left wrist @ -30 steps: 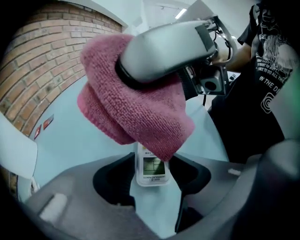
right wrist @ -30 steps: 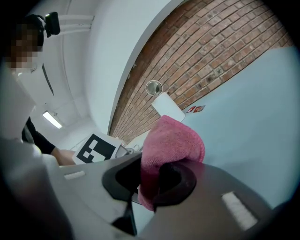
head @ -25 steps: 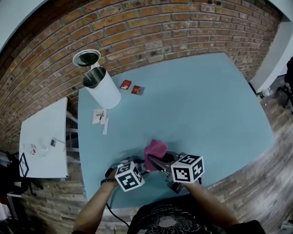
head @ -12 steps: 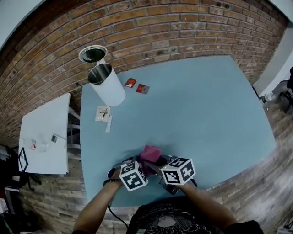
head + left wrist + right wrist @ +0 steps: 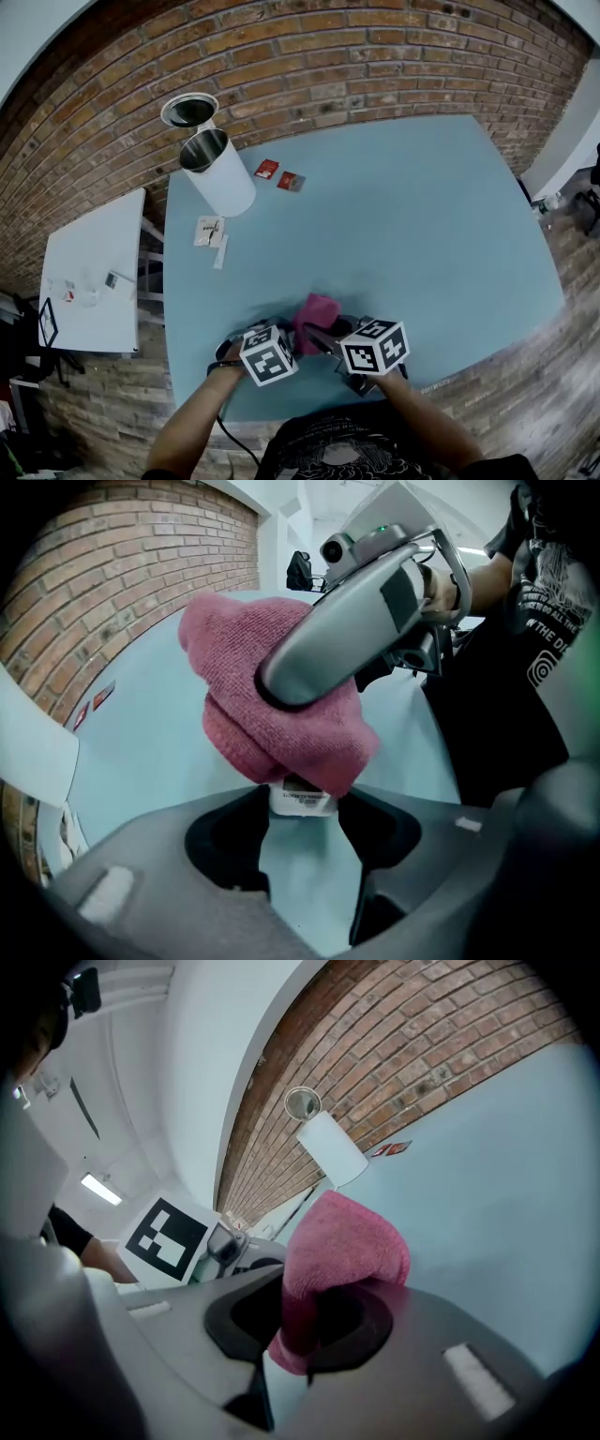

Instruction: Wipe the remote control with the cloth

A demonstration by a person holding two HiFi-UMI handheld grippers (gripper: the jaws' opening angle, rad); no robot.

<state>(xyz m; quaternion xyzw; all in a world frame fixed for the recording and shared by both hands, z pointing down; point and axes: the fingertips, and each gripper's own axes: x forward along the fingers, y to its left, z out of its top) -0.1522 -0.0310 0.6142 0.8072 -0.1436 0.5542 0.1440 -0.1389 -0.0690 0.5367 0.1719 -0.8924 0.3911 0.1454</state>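
Note:
My left gripper (image 5: pixel 302 825) points steeply down, shut on the remote control (image 5: pixel 302 799). Only the remote's white labelled end shows between the jaws, which have just been closing on it. A pink cloth (image 5: pixel 272 705) is bunched over the rest of the remote. My right gripper (image 5: pixel 305 1321) is shut on a fold of that cloth (image 5: pixel 342 1241) and presses it down from the right. In the head view both grippers, left (image 5: pixel 274 330) and right (image 5: pixel 317 336), meet at the cloth (image 5: pixel 316 312) near the table's front edge.
On the blue table (image 5: pixel 422 216), a white cylindrical can (image 5: pixel 217 173) lies at the back left with its lid (image 5: pixel 189 110) behind it. Two red packets (image 5: pixel 278 175) and paper cards (image 5: pixel 208 232) are nearby. A white side table (image 5: pixel 94 272) stands left; a brick wall runs behind.
The right gripper with the cloth slid a little toward the left gripper, sank slightly, then shifted back. The left gripper stayed in place on the remote.

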